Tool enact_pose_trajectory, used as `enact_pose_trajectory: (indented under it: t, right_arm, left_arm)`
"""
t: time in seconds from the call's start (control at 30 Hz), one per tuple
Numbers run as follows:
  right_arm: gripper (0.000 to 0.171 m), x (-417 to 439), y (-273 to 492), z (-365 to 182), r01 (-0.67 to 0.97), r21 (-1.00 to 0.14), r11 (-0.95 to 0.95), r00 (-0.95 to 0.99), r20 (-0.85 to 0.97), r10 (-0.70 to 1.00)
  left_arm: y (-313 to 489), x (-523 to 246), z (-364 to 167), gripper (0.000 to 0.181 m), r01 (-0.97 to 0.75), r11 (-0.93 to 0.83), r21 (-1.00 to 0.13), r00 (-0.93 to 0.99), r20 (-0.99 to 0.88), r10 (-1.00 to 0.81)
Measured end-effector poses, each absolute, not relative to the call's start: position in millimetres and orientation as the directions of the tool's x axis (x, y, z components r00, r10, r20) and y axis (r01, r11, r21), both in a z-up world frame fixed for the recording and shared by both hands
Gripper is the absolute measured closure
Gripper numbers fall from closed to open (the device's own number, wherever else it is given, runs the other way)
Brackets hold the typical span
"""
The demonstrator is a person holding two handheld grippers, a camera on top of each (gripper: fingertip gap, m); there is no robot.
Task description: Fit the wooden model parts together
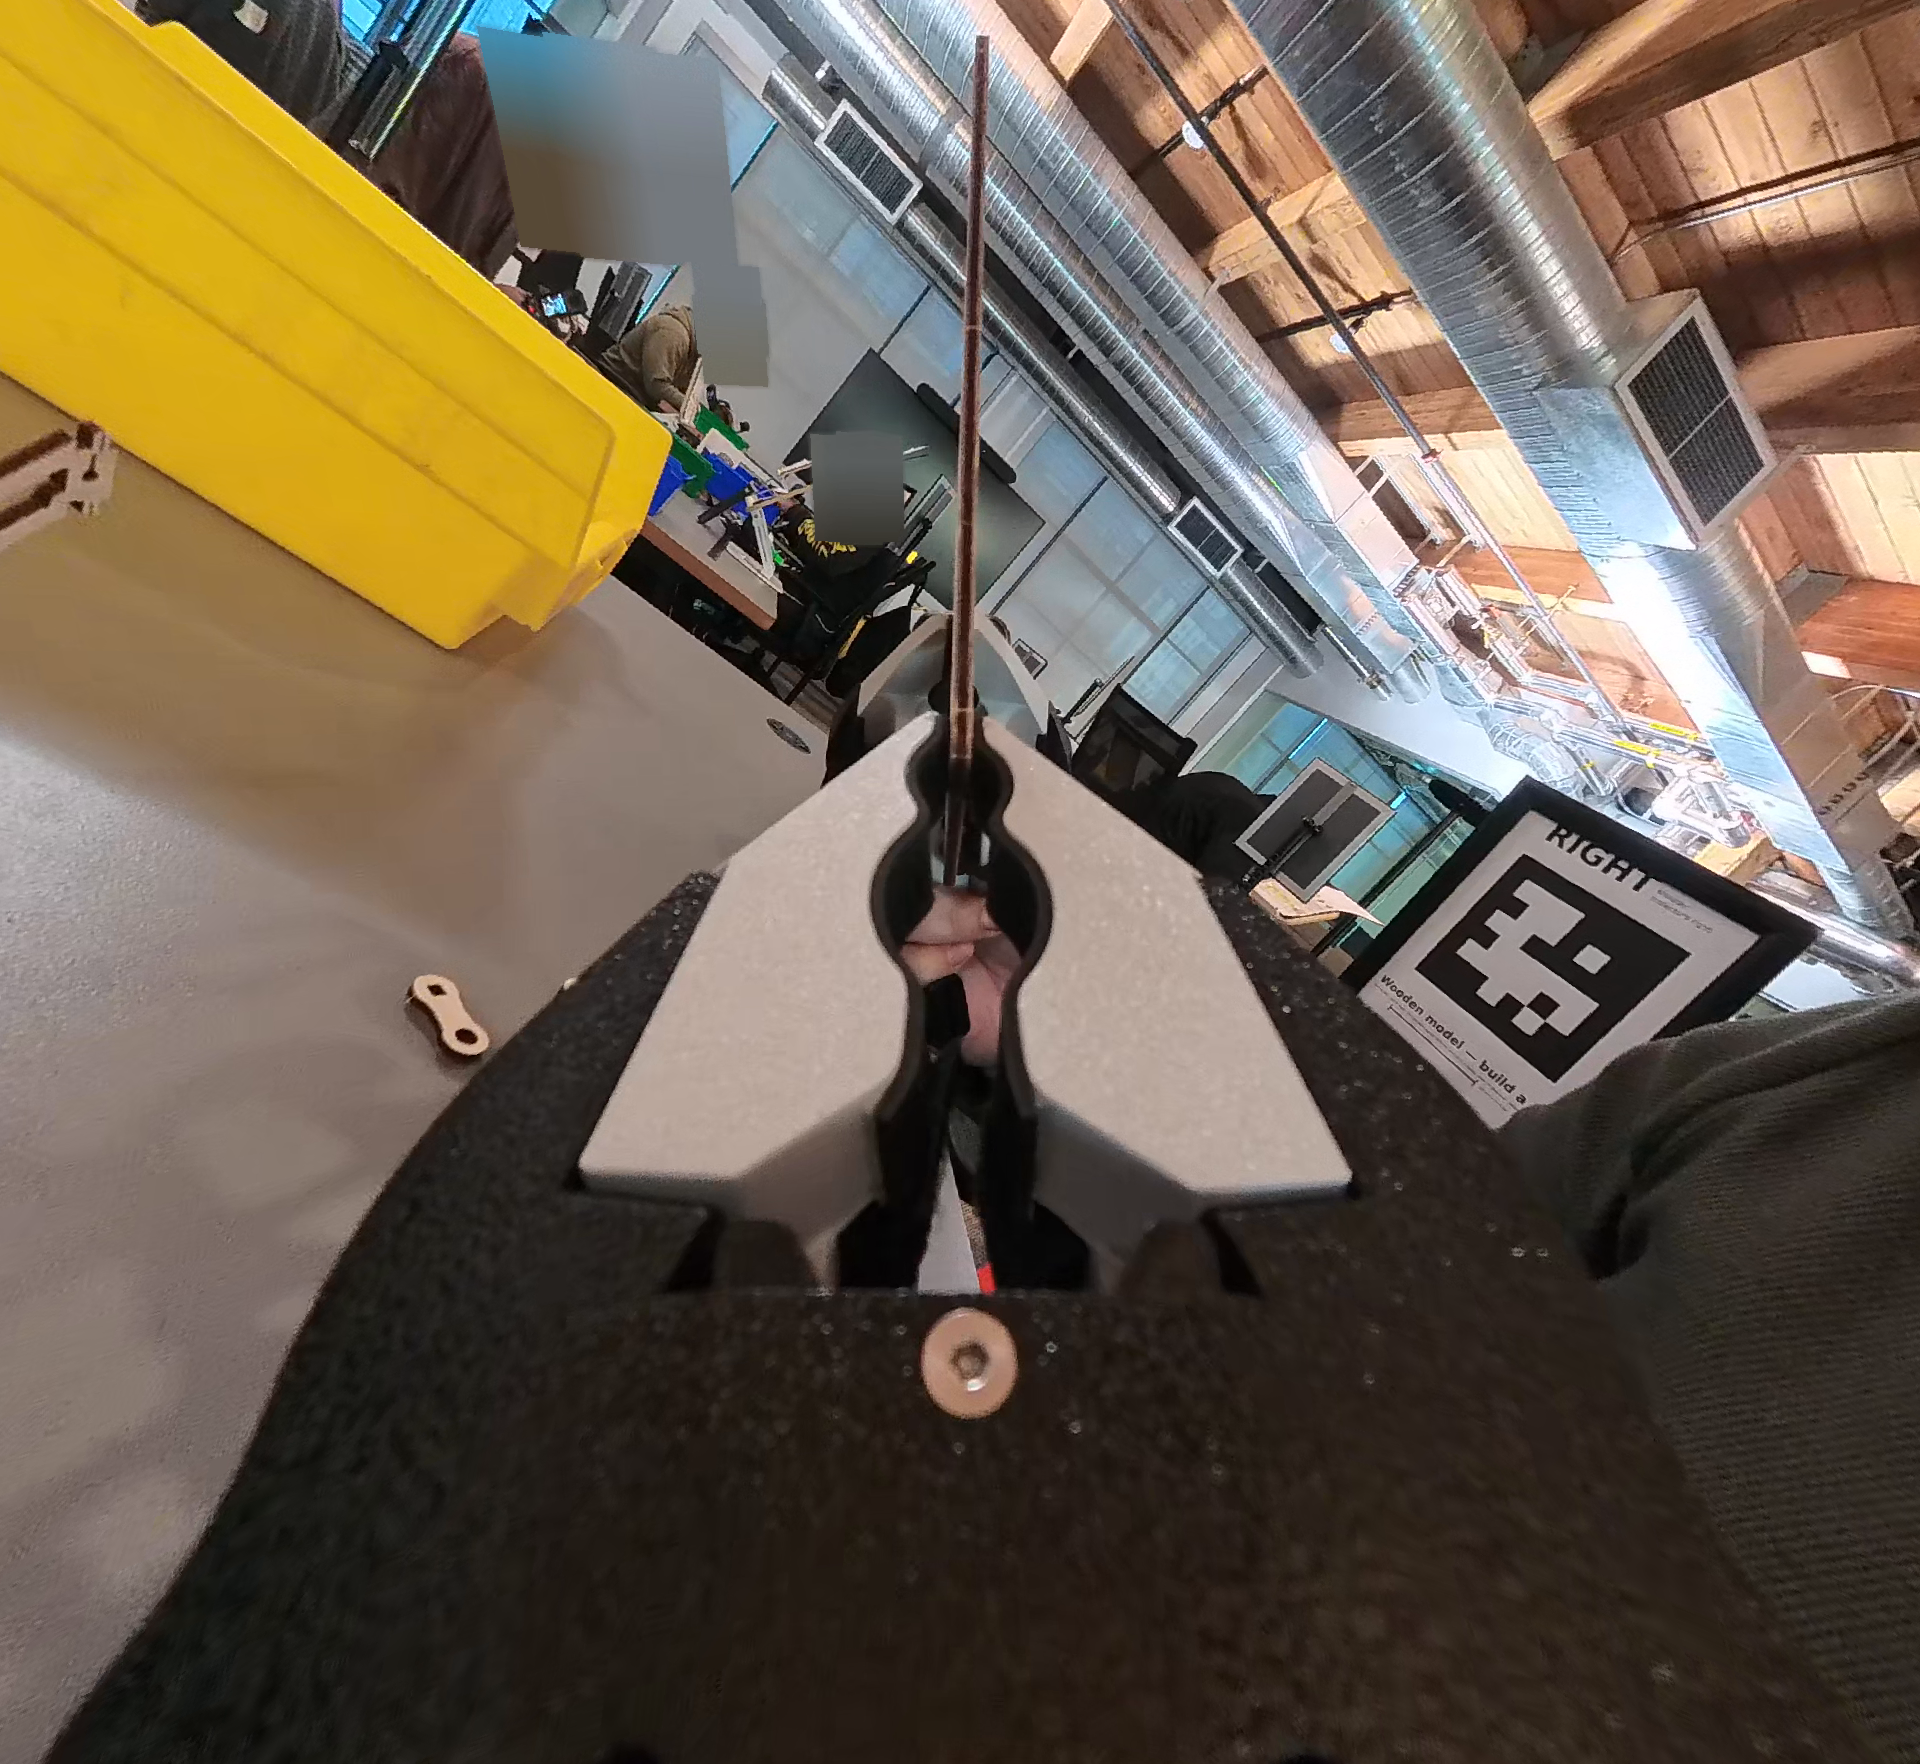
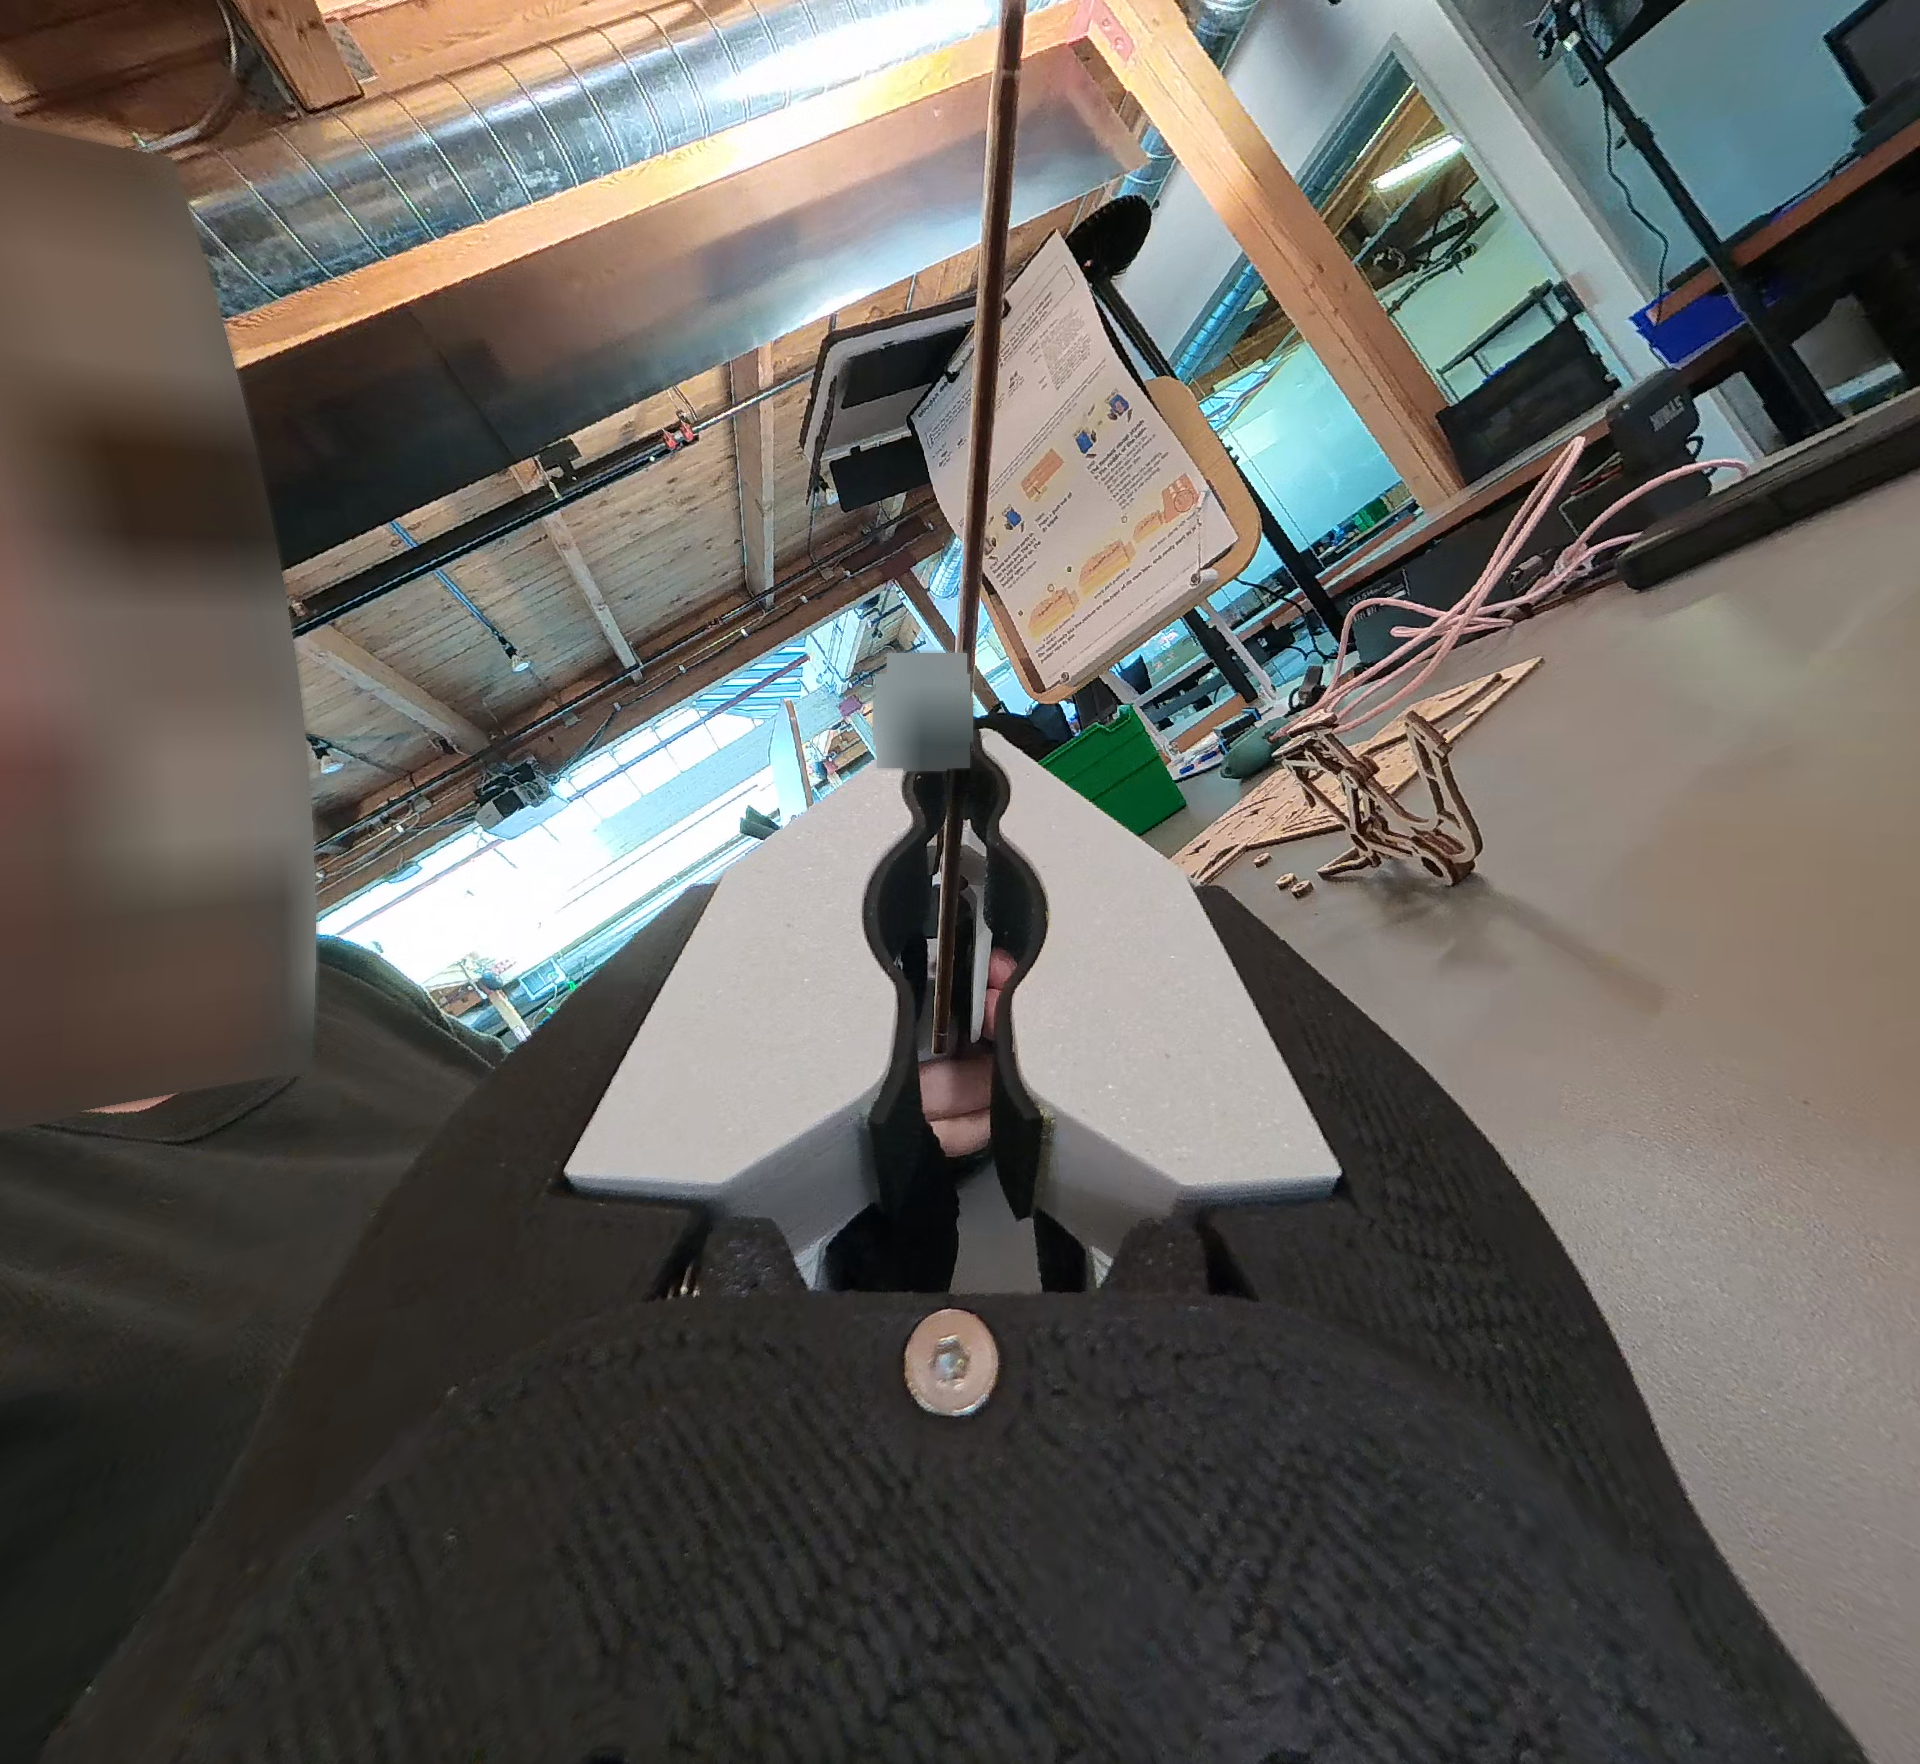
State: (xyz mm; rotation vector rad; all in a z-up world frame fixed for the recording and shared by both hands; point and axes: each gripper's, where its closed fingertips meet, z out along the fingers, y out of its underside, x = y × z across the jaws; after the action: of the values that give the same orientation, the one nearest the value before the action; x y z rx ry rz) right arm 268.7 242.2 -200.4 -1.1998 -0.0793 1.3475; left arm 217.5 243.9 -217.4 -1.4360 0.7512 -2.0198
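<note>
My left gripper (image 1: 961, 727) is shut on a thin flat wooden part (image 1: 975, 364), seen edge-on and pointing up and away, tilted toward the ceiling. My right gripper (image 2: 961, 774) is shut on another thin wooden part (image 2: 987, 364), also edge-on and pointing up. A small loose wooden link piece (image 1: 449, 1015) lies on the grey table (image 1: 208, 883) to the left of the left gripper. A partly built wooden model (image 2: 1387, 805) stands on the table (image 2: 1662, 883) to the right of the right gripper, beside a flat wooden sheet (image 2: 1361, 779) and tiny loose bits (image 2: 1294, 883).
A yellow bin (image 1: 270, 312) sits on the table at upper left. A framed marker card (image 1: 1558, 966) stands at right. An instruction sheet on a clipboard (image 2: 1091, 478) hangs ahead. Pink cables (image 2: 1496, 592) lie at the table's far right. People sit at far tables. The gap from one gripper's tips to the other's is roughly 6 cm.
</note>
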Motion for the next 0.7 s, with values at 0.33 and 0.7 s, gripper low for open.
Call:
enact_pose_trajectory:
  t: [0.33,0.7]
  right_arm:
    - [0.171,268.2,242.1,-200.2,-0.688,-0.688,-0.231,0.31,-0.567,0.763]
    - [0.159,285.8,239.6,-190.8,-0.774,-0.603,-0.192,0.256,-0.577,0.776]
  left_arm:
    - [243.6,216.9,-216.8,0.181,0.114,-0.694,-0.711,-0.284,0.645,-0.709]
    - [249.0,210.8,-211.5,0.181,0.163,-0.701,-0.695,-0.292,0.644,-0.707]
